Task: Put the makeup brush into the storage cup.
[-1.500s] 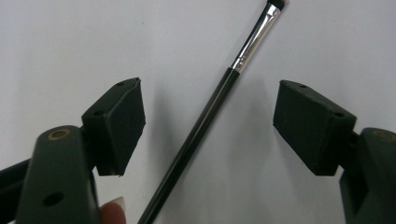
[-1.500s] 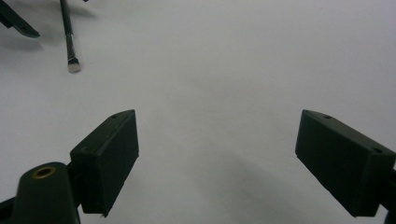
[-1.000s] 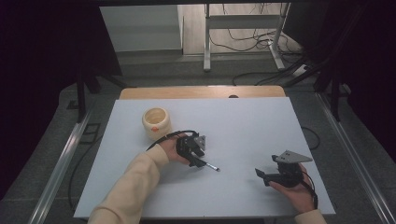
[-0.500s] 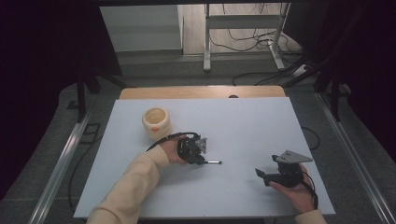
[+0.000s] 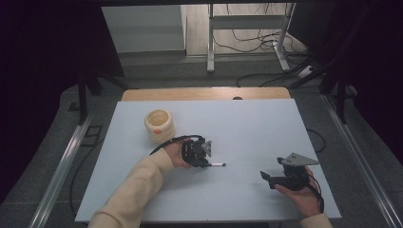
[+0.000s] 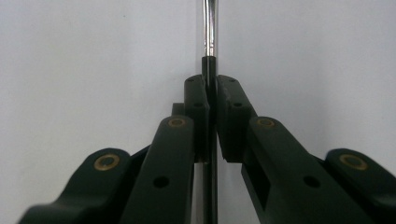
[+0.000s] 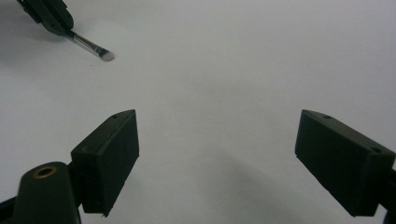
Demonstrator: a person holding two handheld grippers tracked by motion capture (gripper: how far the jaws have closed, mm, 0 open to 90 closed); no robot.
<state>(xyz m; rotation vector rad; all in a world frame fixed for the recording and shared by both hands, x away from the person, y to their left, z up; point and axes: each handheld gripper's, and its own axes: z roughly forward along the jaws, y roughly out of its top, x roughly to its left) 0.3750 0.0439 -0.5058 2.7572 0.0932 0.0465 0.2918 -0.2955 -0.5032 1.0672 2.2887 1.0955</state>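
Note:
A thin brush point(image 5: 217, 165) with a black handle, silver ferrule and pale tip lies level just over the white table point(image 5: 247, 128), pointing right. My left gripper point(image 5: 207, 162) is shut on its handle. In the left gripper view the pads point(image 6: 229, 116) pinch the black handle, and the brush point(image 6: 209, 32) runs straight ahead from the left gripper point(image 6: 211, 93). My right gripper point(image 5: 266, 176) rests near the table's front right, open with nothing between its pads point(image 7: 112, 154). In its own view the right gripper point(image 7: 217, 158) faces the brush point(image 7: 93, 46) at the upper left.
A cream round jar point(image 5: 159, 125) stands on the table behind and left of the left hand. A black cable point(image 5: 171, 141) loops from the left gripper toward the jar. A wooden strip point(image 5: 204, 93) borders the far edge of the table.
The brush tip has swung from pointing down-right to pointing right, and the left gripper has turned slightly with it. The right gripper has stayed in place.

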